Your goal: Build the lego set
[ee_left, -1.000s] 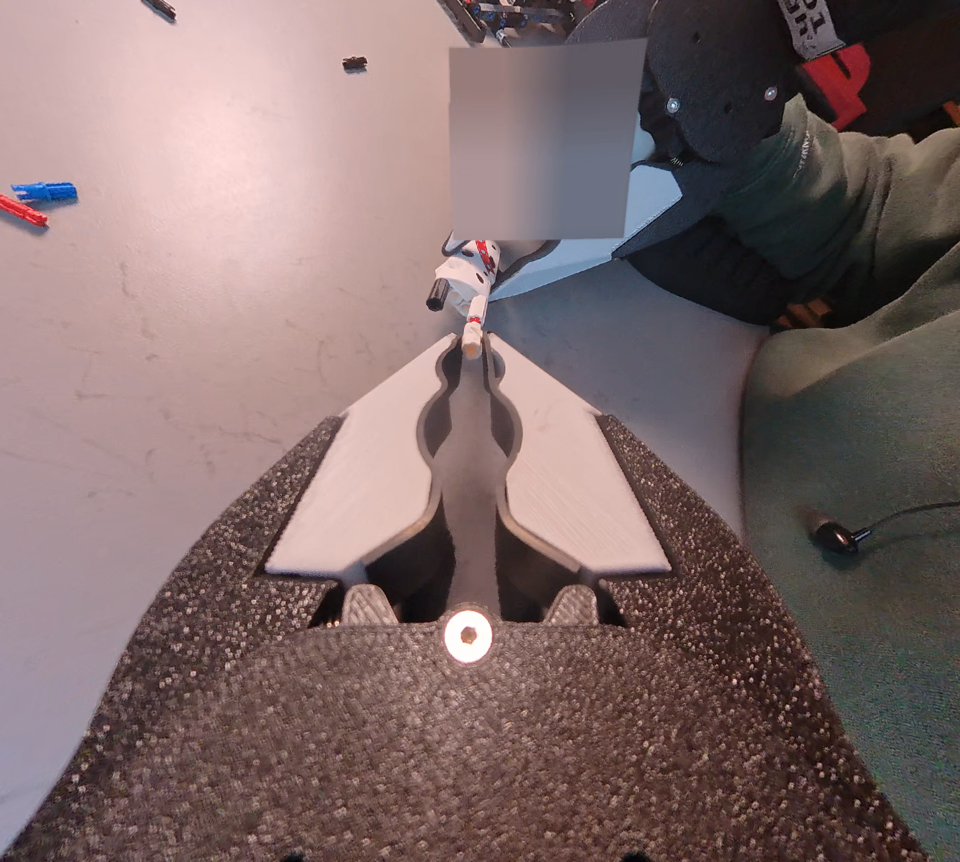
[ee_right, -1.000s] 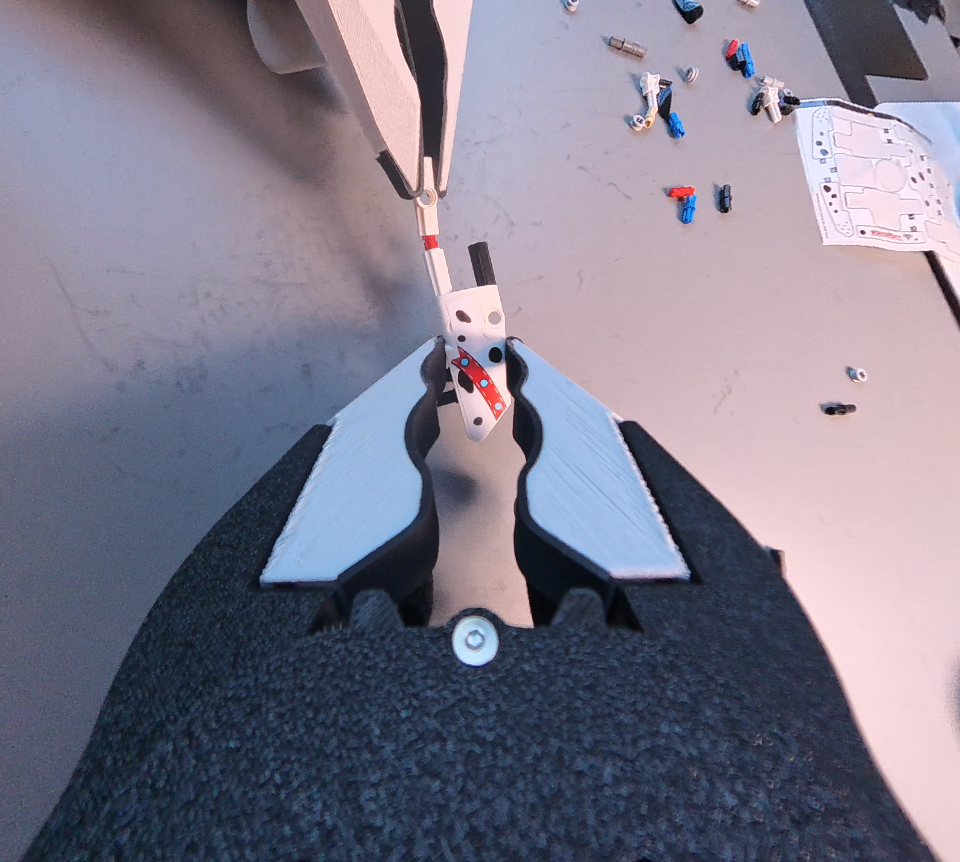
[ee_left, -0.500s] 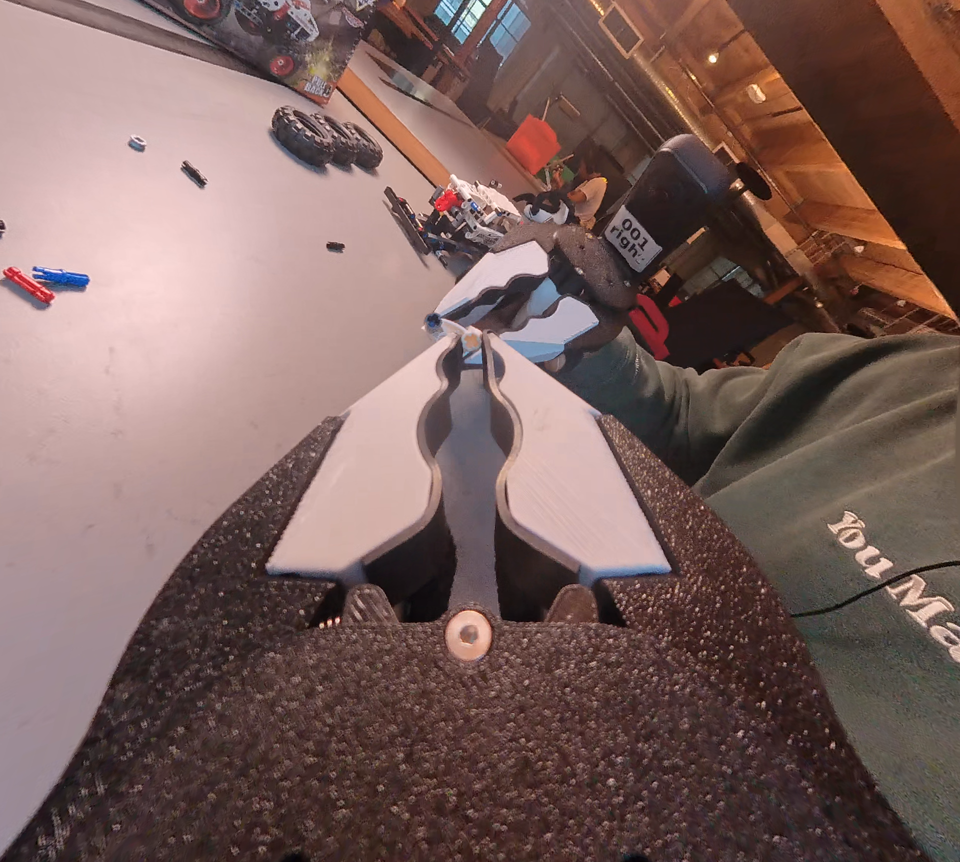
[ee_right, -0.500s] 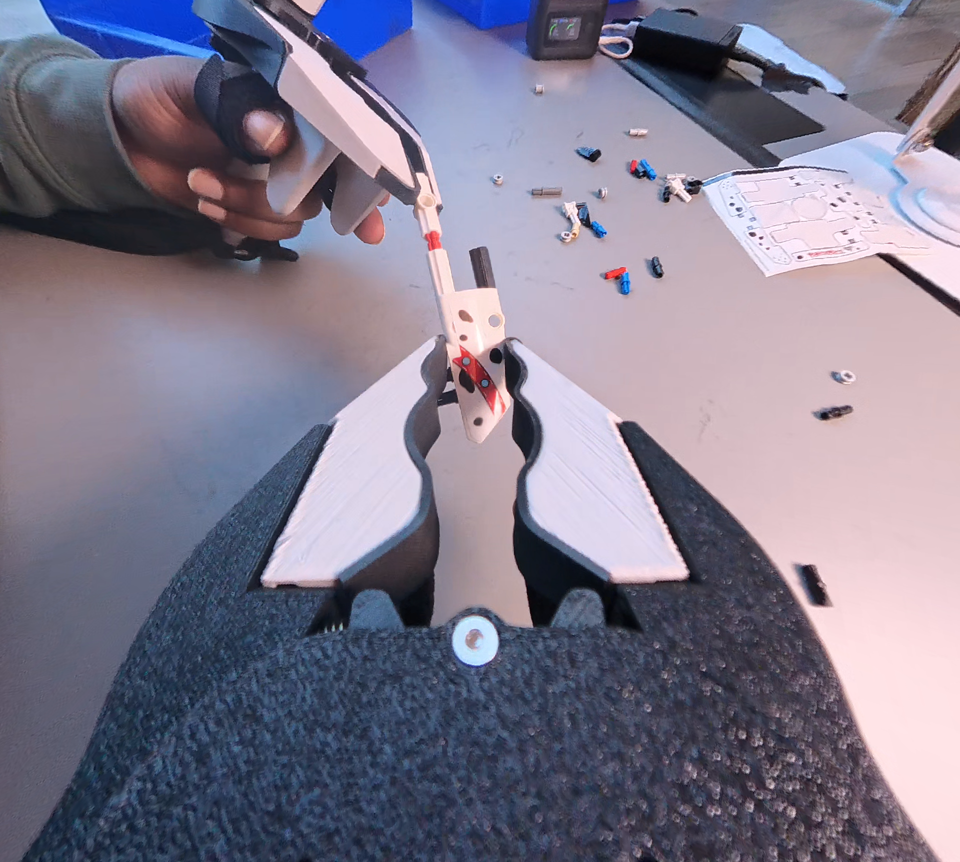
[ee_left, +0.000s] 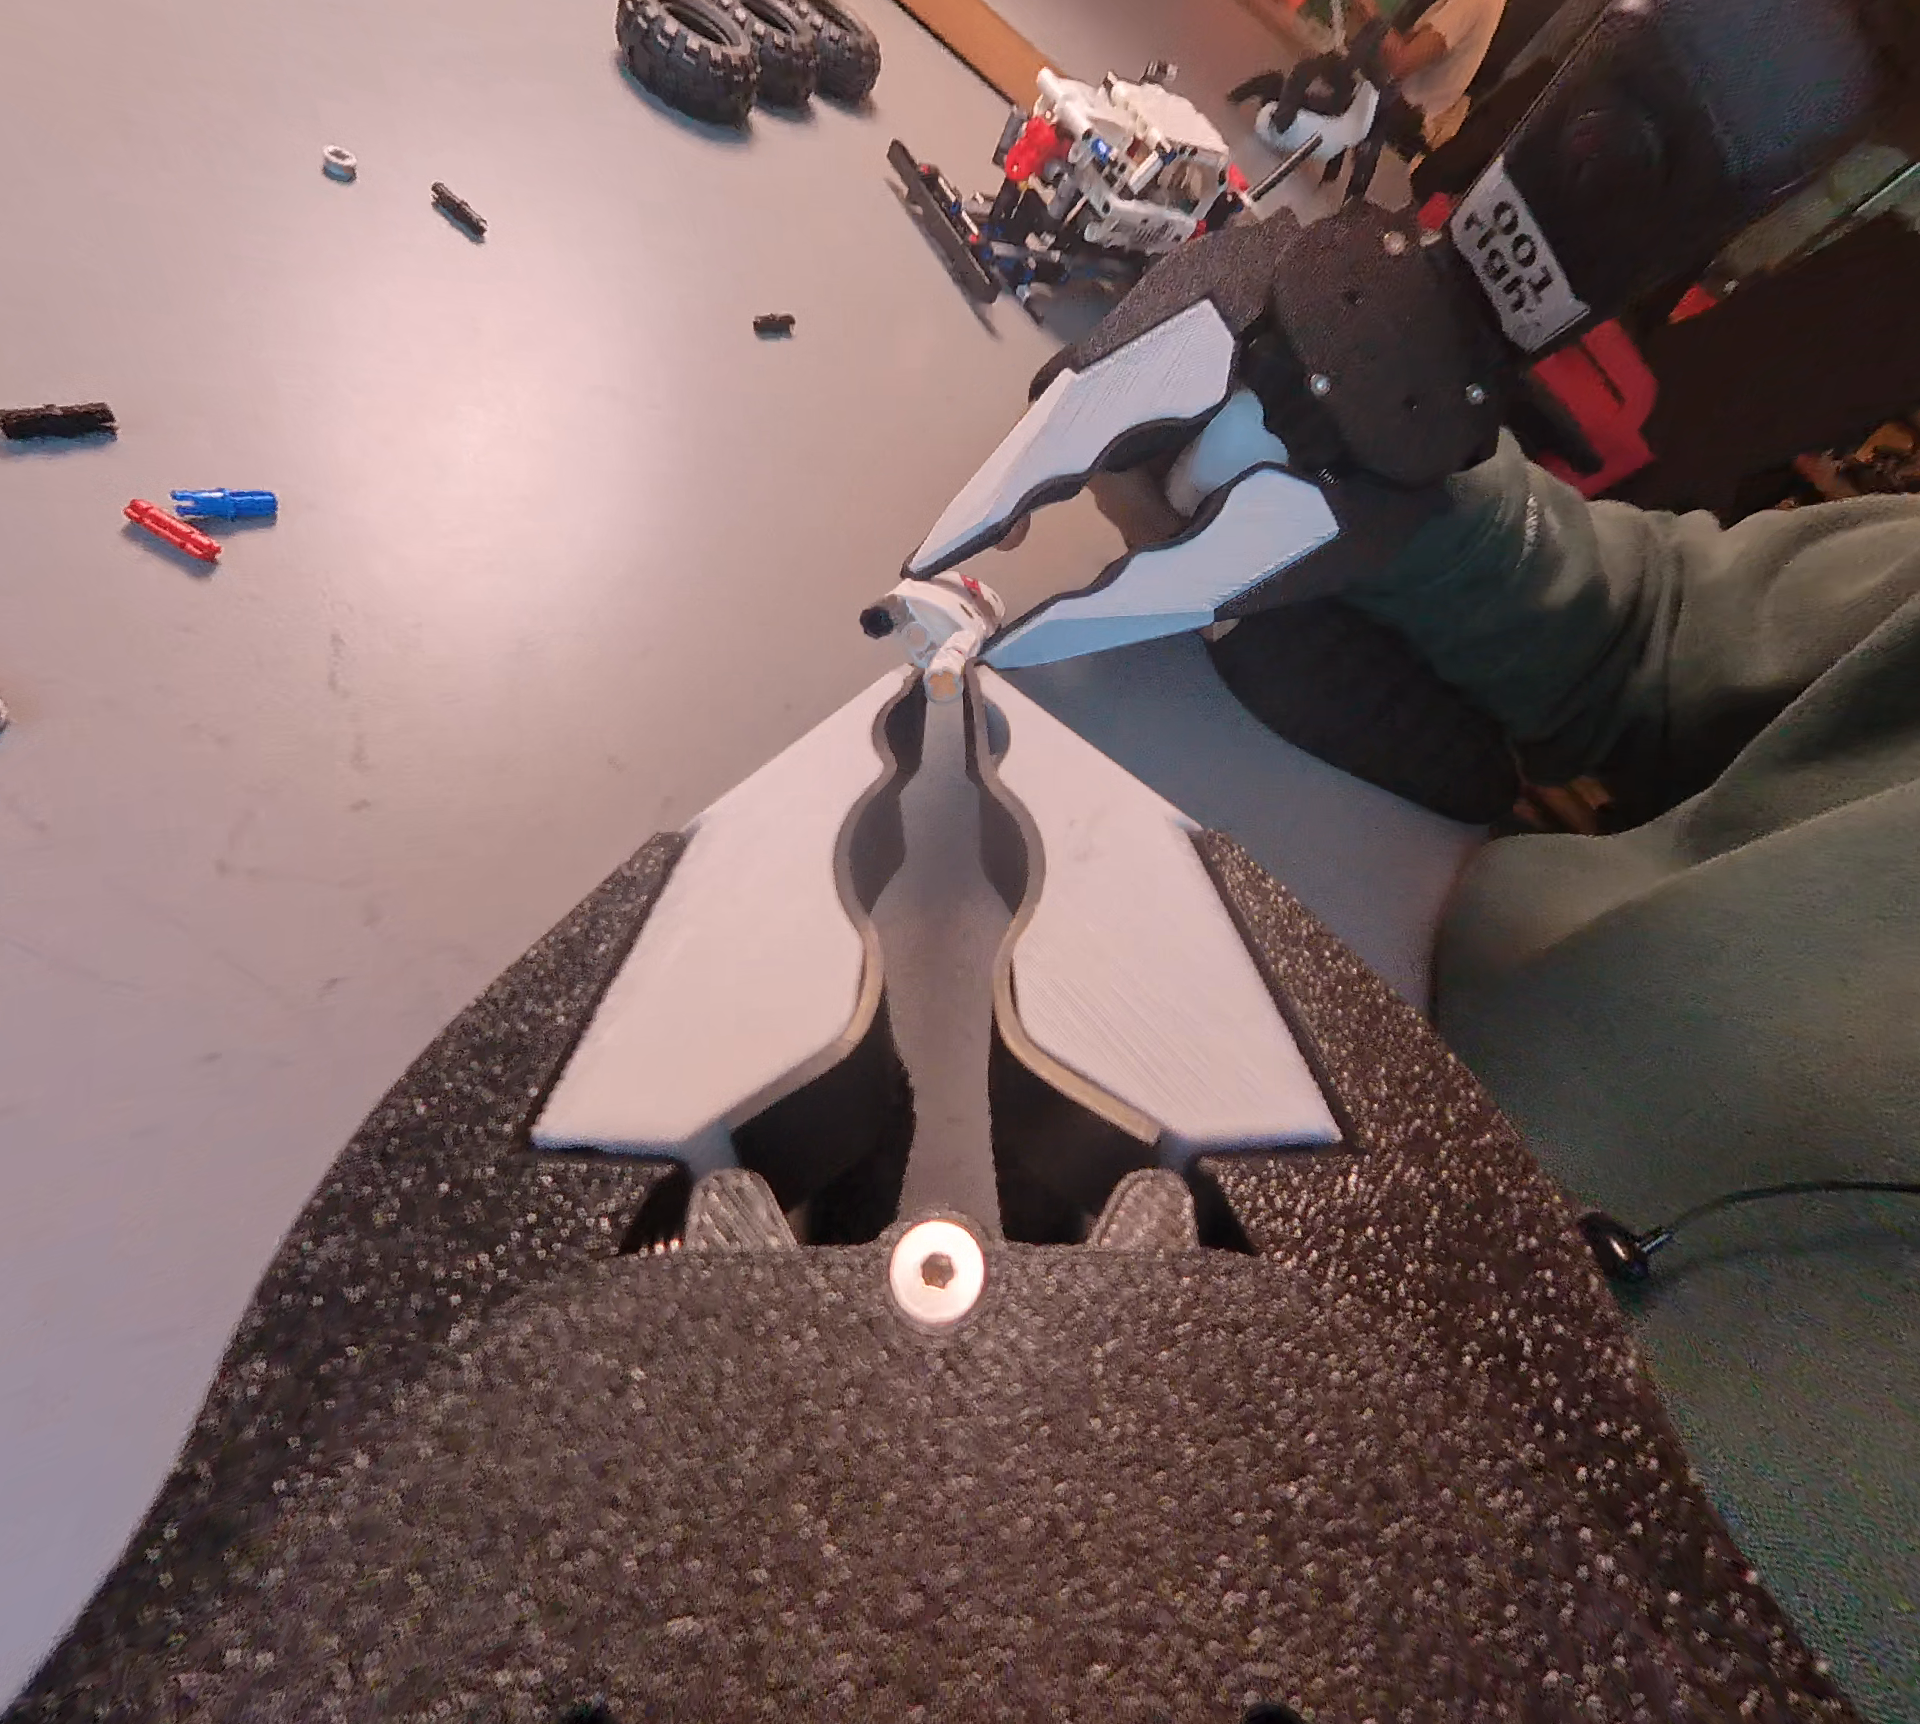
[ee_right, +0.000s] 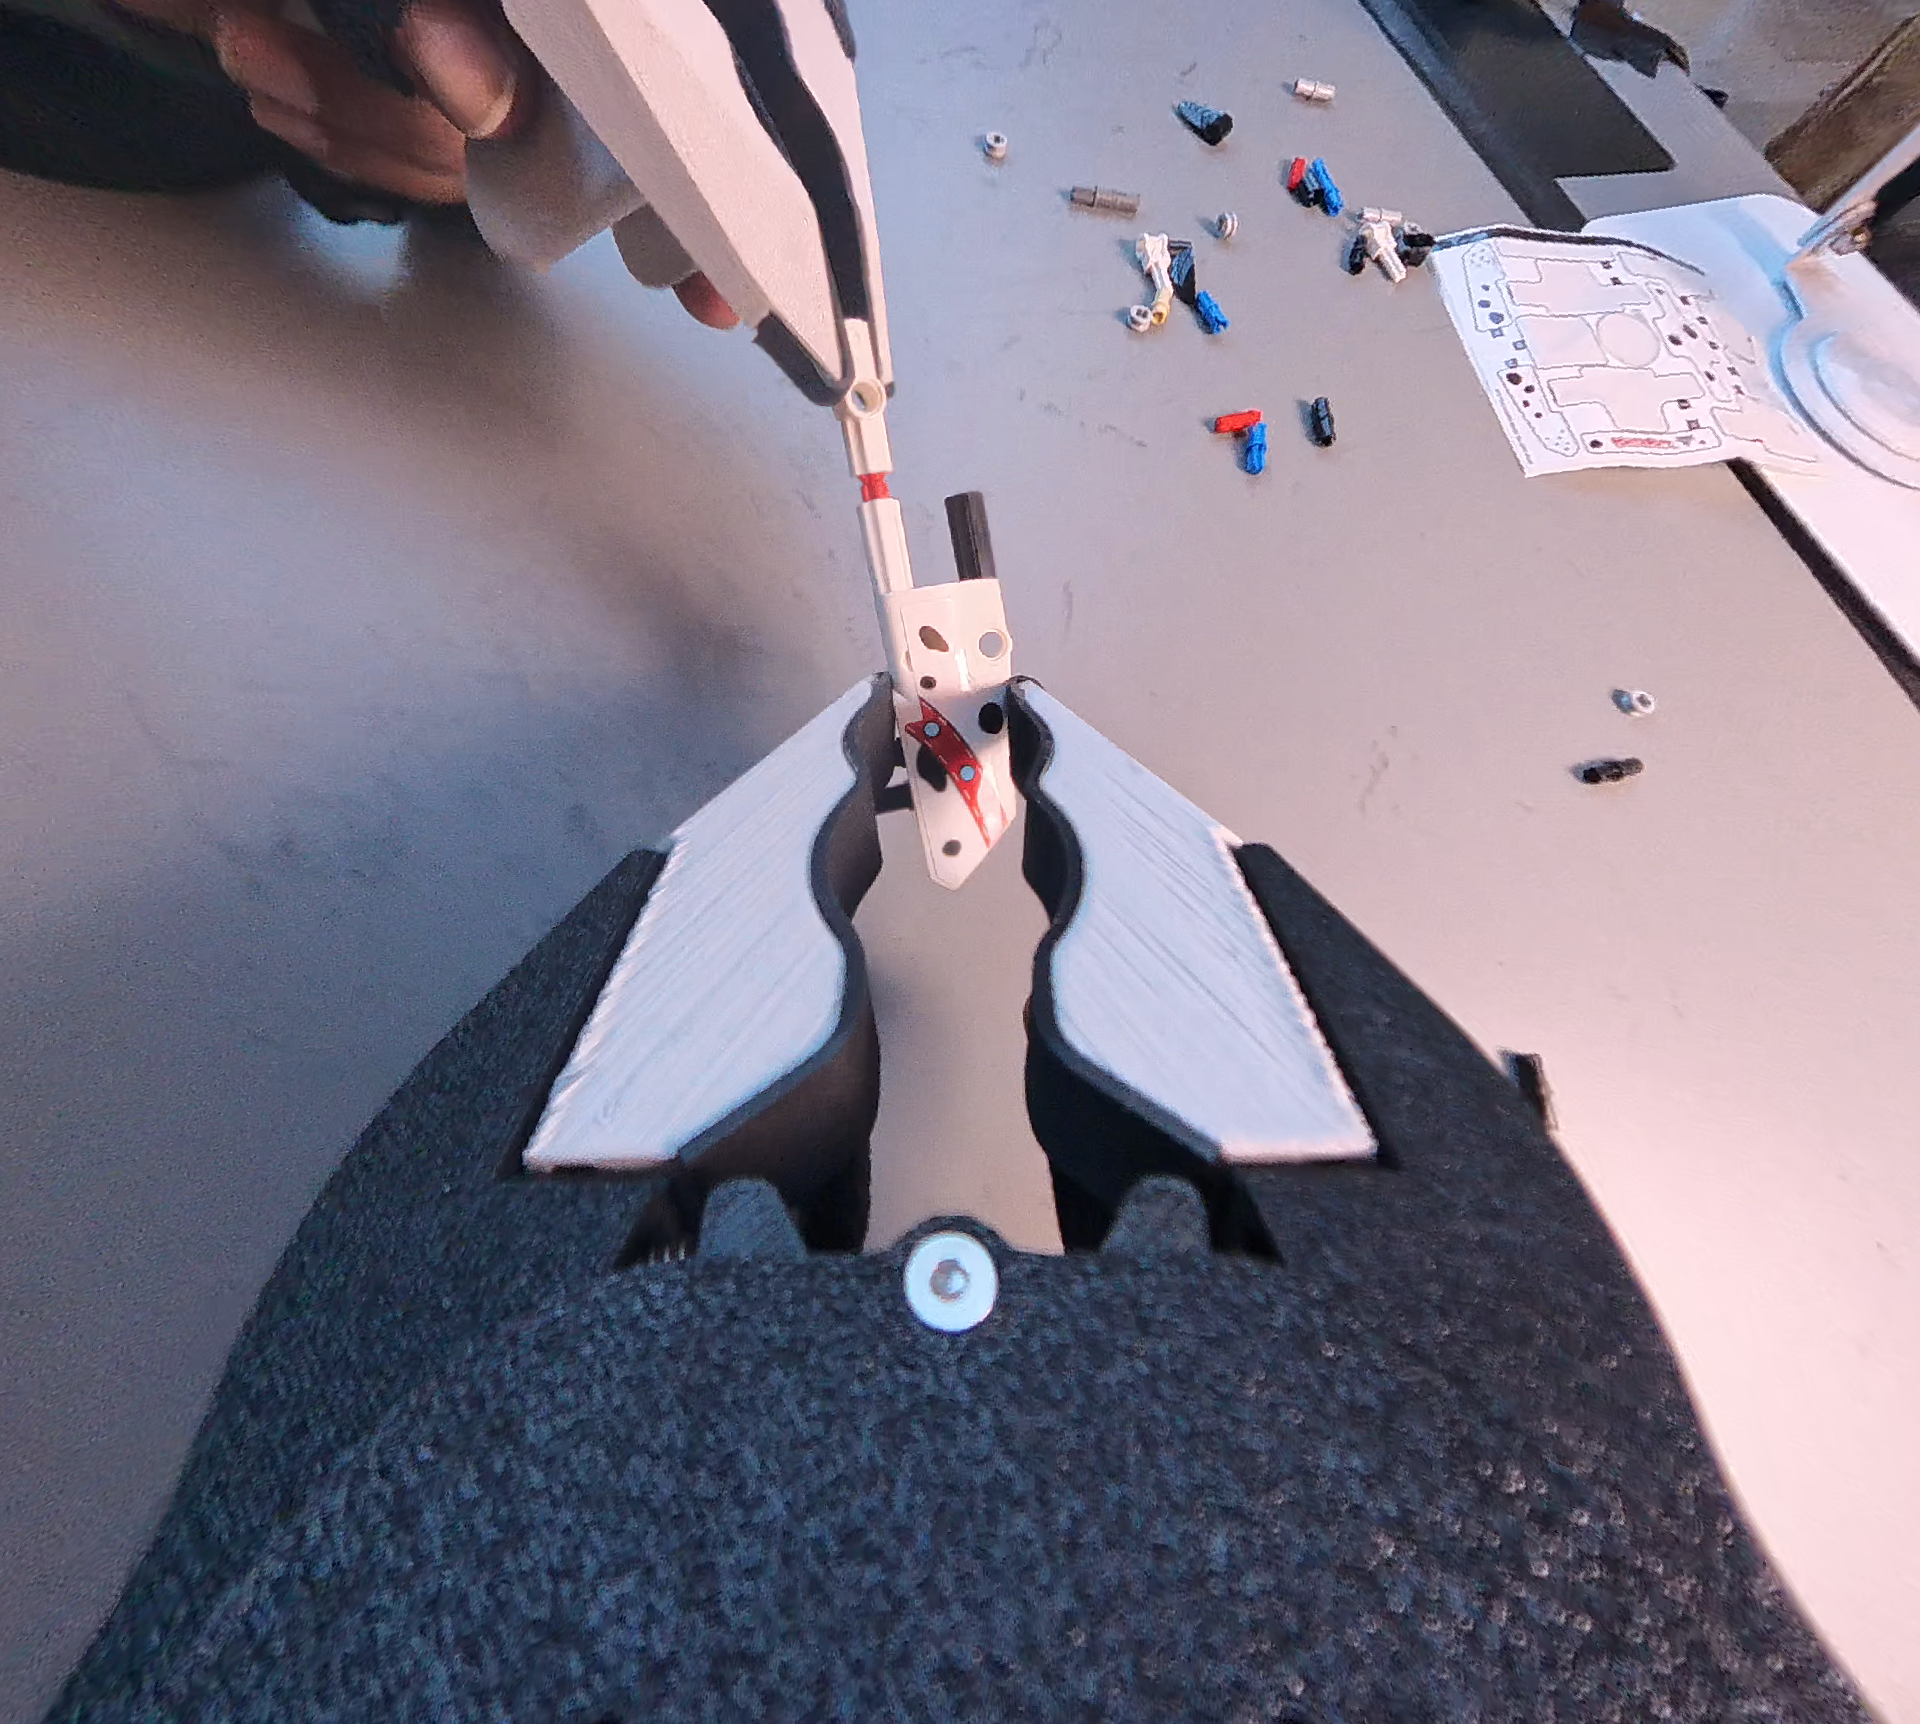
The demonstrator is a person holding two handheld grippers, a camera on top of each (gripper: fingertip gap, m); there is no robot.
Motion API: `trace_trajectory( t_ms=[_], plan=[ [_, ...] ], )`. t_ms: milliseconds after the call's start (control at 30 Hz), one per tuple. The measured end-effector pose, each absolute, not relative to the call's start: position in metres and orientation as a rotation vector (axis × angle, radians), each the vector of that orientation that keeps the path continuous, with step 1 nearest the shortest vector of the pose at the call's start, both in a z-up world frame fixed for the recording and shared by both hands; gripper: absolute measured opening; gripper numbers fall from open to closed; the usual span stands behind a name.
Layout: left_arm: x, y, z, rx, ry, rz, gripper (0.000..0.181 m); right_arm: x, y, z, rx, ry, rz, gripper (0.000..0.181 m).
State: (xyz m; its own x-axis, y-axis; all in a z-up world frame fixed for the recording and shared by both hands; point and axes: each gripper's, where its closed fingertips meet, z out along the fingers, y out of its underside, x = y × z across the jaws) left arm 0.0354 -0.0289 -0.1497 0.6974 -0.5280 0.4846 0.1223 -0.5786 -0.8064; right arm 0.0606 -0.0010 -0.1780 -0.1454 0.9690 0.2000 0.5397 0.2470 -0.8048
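Left gripper (ee_left: 943, 687) pinched nearly closed at 12 o'clock; right gripper (ee_right: 951, 698) clamped, tips meeting left's.

left claw (ee_right: 862, 386) tipped downward, nearer the table (ee_right: 312, 739); both views lowered

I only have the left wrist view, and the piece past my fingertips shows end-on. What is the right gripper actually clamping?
Observer: The right gripper is shut on a flat white panel with a red stripe and dark spots, gripped by its two side edges.
Operator: And what am I pinching?
Observer: The left gripper pinches the ring end of a thin white rod with a red band, which runs down into the panel's top beside a short black pin.
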Motion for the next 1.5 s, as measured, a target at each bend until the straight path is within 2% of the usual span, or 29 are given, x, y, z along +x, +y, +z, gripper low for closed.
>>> trace_trajectory(
  t_ms=[167,267,600,733,767,933,1100,1267,1333,1500],
  plan=[
    [0.039,-0.029,-0.152,-2.017,0.329,-0.933,0.007,0.062,-0.002,-0.184,-1.406,-1.801,0.765,0.019],
    [0.037,-0.028,-0.139,-1.942,0.240,-1.093,0.006,0.059,-0.005,-0.175,-1.423,-1.748,0.867,0.019],
    [0.043,-0.022,-0.140,-1.925,0.330,-0.875,0.007,0.060,0.003,-0.175,-1.466,-1.711,0.818,0.019],
    [0.044,-0.024,-0.147,-1.962,0.336,-0.942,0.007,0.063,0.006,-0.169,-1.435,-1.698,0.790,0.019],
    [0.045,-0.024,-0.153,-1.990,0.354,-0.921,0.007,0.061,0.005,-0.163,-1.426,-1.659,0.804,0.002],
    [0.049,-0.021,-0.156,-1.997,0.375,-0.899,0.006,0.066,0.011,-0.165,-1.382,-1.701,0.684,0.004],
    [0.046,-0.023,-0.145,-1.948,0.292,-1.106,0.007,0.066,0.008,-0.155,-1.169,-1.730,0.687,0.012],
    [0.052,-0.031,-0.139,-1.929,0.310,-1.192,0.007,0.073,-0.003,-0.151,-1.155,-1.746,0.906,0.017],
    [0.052,-0.033,-0.138,-1.922,0.321,-1.193,0.007,0.078,-0.012,-0.146,-1.168,-1.763,1.072,0.026],
    [0.056,-0.036,-0.135,-1.905,0.337,-1.224,0.007,0.078,-0.022,-0.149,-1.140,-1.805,1.096,0.017]
  ],
)
